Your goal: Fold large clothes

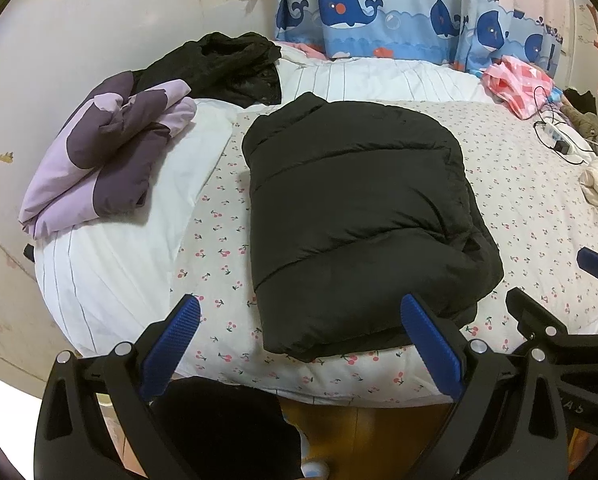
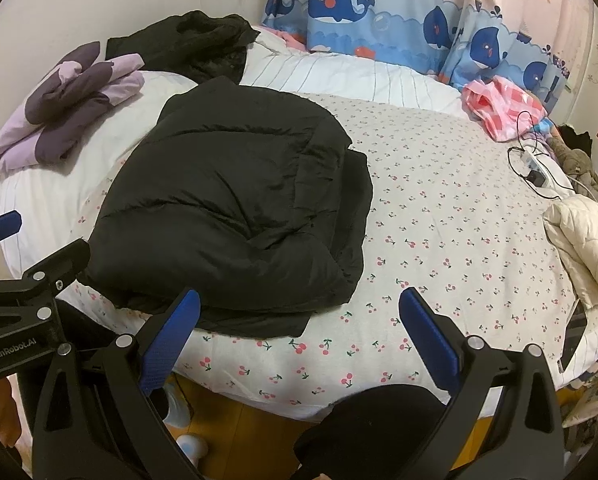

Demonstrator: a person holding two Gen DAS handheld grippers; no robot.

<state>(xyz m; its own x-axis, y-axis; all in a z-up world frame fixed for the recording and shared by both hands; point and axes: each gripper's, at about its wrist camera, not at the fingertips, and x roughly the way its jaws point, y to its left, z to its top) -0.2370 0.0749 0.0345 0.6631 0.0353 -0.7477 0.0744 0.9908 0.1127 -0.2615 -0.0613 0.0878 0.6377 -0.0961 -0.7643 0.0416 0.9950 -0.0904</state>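
Note:
A black puffer jacket (image 1: 359, 216) lies folded into a thick rectangle on the cherry-print sheet (image 1: 519, 208), collar at the far end. It also shows in the right wrist view (image 2: 235, 204). My left gripper (image 1: 299, 320) is open and empty, hovering just short of the jacket's near edge at the bed's front. My right gripper (image 2: 299, 312) is open and empty, in front of the jacket's near right corner. Each gripper shows at the edge of the other's view.
A folded purple jacket (image 1: 107, 156) lies on the white quilt (image 1: 111, 272) at the left, a black garment (image 1: 227, 64) behind it. A cream jacket (image 2: 583, 240), a power strip with cables (image 2: 535, 168) and pink cloth (image 2: 499, 108) lie at the right. Whale curtains (image 2: 379, 12) hang behind.

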